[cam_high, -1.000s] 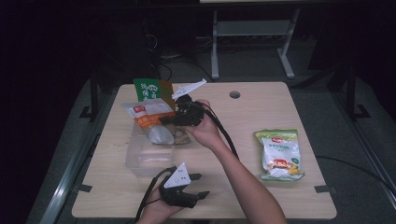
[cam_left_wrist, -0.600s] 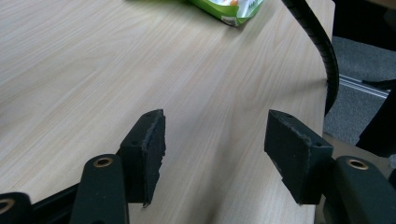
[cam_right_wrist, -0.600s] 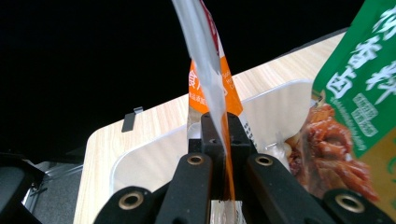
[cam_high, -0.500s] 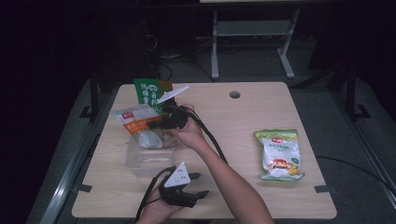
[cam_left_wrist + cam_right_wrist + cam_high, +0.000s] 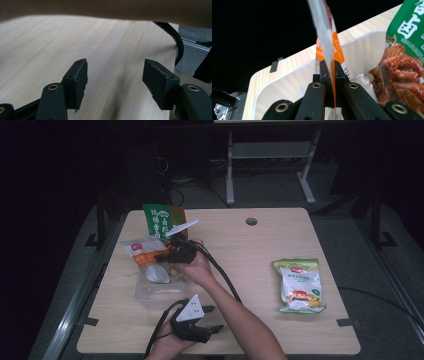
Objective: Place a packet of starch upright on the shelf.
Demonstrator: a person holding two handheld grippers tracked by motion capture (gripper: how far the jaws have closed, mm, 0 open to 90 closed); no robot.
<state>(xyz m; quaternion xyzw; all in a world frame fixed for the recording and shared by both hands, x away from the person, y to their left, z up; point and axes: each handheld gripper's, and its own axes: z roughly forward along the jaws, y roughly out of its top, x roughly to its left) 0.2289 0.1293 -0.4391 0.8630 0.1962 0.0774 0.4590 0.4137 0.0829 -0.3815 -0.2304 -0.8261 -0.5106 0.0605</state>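
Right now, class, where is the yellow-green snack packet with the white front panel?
In the high view, the yellow-green snack packet lies flat on the right side of the wooden table, alone, well right of the person's forearm.

**Black grippers, bare forearms**

Both forearms are bare, with no sleeves in view. The left gripper [image 5: 212, 319] is black, topped by a grey three-cornered plate with small dark marks, and trails a black cable. Its two jaws end in flat rectangular black pads [image 5: 79, 77] with worn edges; brass-coloured rivets mark the arms. The right gripper [image 5: 329, 75] has the same black linkage and brass rivets.
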